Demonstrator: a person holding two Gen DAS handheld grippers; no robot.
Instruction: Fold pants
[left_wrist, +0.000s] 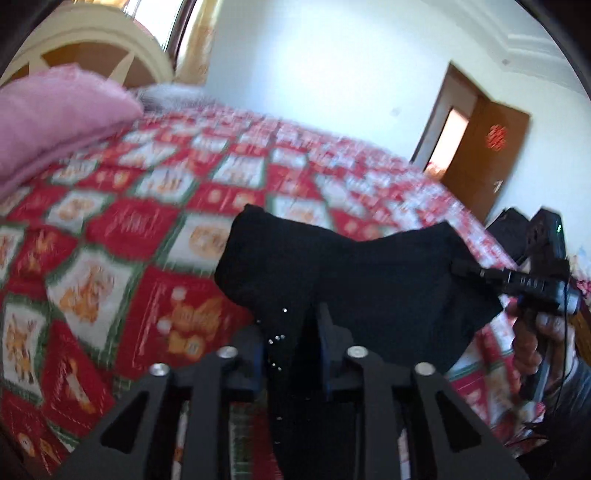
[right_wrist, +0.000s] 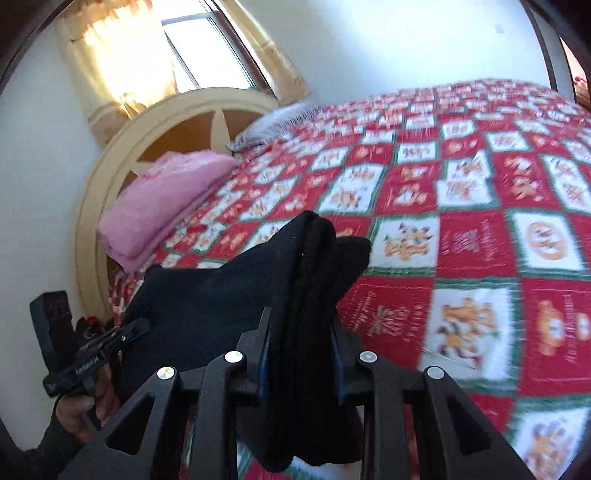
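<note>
The black pants (left_wrist: 369, 273) hang bunched between my two grippers, lifted above the red patterned bedspread (left_wrist: 147, 229). My left gripper (left_wrist: 295, 325) is shut on one end of the pants, with cloth hanging down between its fingers. My right gripper (right_wrist: 301, 332) is shut on the other end of the pants (right_wrist: 221, 295), thick folds standing up between its fingers. The right gripper also shows at the right of the left wrist view (left_wrist: 458, 267), gripping the cloth edge. The left gripper shows at the lower left of the right wrist view (right_wrist: 142, 326).
A folded pink blanket (right_wrist: 159, 206) lies near the cream headboard (right_wrist: 110, 155), with a grey pillow (right_wrist: 273, 122) beside it. A curtained window (right_wrist: 192, 51) is behind the headboard. A brown door (left_wrist: 480, 155) stands open past the far side of the bed.
</note>
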